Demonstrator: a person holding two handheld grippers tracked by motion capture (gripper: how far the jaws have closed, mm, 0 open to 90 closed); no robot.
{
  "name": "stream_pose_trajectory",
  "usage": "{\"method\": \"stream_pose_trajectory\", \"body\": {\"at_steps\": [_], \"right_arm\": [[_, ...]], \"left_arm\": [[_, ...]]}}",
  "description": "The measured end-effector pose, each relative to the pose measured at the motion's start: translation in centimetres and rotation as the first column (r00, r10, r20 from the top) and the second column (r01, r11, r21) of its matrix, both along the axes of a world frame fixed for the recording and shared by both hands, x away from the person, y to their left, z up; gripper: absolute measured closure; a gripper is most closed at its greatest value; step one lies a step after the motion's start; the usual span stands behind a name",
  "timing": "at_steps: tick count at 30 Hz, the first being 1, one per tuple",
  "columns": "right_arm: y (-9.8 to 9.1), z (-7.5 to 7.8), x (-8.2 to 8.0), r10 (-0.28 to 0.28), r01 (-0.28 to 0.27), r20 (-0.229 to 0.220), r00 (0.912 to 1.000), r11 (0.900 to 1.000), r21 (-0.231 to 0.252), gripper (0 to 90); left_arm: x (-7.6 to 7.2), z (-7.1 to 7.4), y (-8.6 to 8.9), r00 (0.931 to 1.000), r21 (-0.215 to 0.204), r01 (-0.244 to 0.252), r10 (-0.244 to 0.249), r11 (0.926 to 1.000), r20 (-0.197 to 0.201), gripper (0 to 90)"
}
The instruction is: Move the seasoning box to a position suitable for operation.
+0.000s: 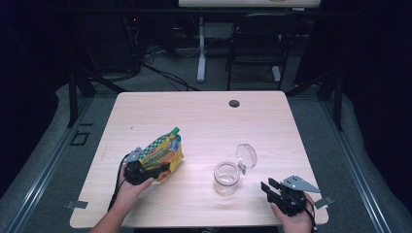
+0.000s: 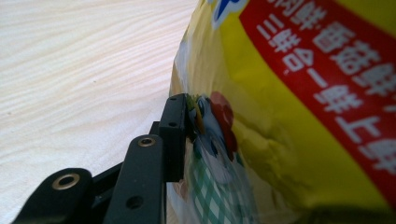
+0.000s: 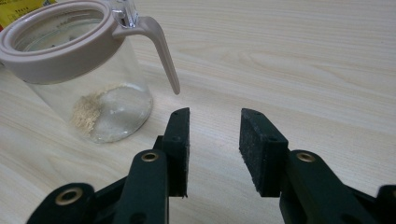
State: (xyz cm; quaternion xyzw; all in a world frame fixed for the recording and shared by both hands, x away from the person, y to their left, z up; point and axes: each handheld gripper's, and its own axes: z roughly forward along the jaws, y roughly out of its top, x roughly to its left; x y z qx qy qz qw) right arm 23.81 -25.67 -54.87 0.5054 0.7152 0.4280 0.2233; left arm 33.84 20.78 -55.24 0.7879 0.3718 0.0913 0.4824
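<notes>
Your left gripper [image 1: 163,170] clamps the yellow pouch [image 1: 166,151], green-capped, red-banded, checkered at one edge. Your right gripper [image 3: 214,140] stands open near the glass jar [image 3: 88,79].

White Chinese characters are running along a red band on the yellow pouch [image 2: 280,140] in the left gripper view, seen upside down. "三鲜合一" seems to be standing there, and beside it a larger line of which "鲜上鲜" seems legible; the rest is being cut off by the edge. In the high view the print on the pouch [image 1: 164,151] is showing too small to read.
</notes>
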Motion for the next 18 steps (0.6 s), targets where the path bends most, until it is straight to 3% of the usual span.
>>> {"method": "stream_pose_trajectory", "body": {"at_steps": [7, 18], "right_arm": [[0.1, 0.1, 0.0, 0.003, -0.003, 0.003, 1.0000, 1.0000, -0.006, 63.3], [0.4, 0.4, -0.2, 0.015, -0.015, 0.013, 0.9998, 0.9998, -0.012, 61.0]], "left_arm": [[-0.6, 0.7, -0.2, 0.9987, 0.047, 0.003, -0.005, 0.9989, 0.050, 65.3], [-1.3, 1.4, -0.9, 0.9954, 0.108, 0.023, -0.033, 0.9938, 0.090, 65.4]]}}
